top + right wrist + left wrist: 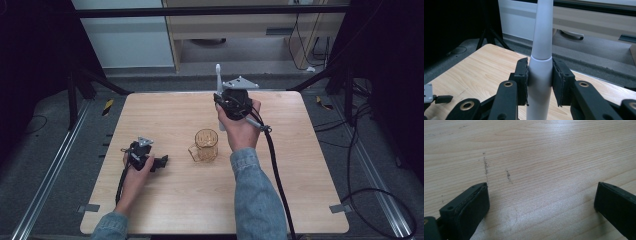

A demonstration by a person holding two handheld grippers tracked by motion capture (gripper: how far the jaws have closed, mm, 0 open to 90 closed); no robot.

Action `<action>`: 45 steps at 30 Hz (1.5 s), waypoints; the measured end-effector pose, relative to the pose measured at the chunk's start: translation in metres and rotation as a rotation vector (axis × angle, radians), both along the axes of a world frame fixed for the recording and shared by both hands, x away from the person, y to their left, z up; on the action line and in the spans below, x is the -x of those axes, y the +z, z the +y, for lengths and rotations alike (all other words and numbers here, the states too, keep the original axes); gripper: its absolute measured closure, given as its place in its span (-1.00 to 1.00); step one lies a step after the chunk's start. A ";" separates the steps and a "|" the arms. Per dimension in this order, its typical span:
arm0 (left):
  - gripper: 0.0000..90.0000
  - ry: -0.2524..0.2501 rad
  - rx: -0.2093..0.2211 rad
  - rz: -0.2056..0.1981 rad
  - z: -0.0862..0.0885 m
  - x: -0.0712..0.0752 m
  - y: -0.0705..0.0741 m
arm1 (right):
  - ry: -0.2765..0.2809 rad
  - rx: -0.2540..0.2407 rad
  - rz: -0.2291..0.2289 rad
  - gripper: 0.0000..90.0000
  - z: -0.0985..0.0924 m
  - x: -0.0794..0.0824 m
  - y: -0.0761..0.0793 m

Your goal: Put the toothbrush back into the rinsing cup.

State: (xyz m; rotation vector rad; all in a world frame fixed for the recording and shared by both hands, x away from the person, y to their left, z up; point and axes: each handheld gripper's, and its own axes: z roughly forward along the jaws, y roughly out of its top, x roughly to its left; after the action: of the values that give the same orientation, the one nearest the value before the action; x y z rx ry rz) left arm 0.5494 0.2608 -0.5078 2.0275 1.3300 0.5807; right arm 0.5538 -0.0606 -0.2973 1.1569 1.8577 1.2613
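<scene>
White toothbrush (540, 62) clamped in right gripper (540, 82) near amber mug (205, 145); left gripper (541, 202) jaws apart.

No text, label, brand, number or sign readable anywhere.
</scene>
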 end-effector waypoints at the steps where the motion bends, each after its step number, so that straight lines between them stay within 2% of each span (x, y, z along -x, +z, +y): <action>1: -1.00 0.000 0.000 0.000 0.000 0.000 0.000 | 0.003 0.000 -0.001 0.51 0.002 0.000 0.000; 5: -1.00 0.000 0.000 0.000 0.000 0.000 0.000 | 0.016 -0.016 0.005 0.51 0.008 0.000 -0.003; 19: -1.00 0.002 0.002 -0.002 0.000 -0.001 0.000 | 0.065 -0.011 0.017 0.51 0.026 0.002 -0.008; 28: -1.00 0.001 0.002 -0.002 0.000 -0.001 0.000 | 0.068 -0.018 0.013 0.51 0.030 0.002 -0.008; 33: -1.00 0.002 0.002 -0.002 0.000 -0.001 0.000 | 0.069 -0.018 -0.012 0.51 0.032 0.006 -0.008; 45: -1.00 0.001 0.001 -0.001 0.000 -0.001 0.000 | 0.072 -0.001 -0.004 0.51 0.036 0.006 -0.016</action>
State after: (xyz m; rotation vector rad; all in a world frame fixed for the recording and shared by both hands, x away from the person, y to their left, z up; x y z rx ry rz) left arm 0.5505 0.2605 -0.5079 2.0252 1.3306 0.5813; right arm 0.5477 -0.0245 -0.3133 1.0961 1.9117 1.3033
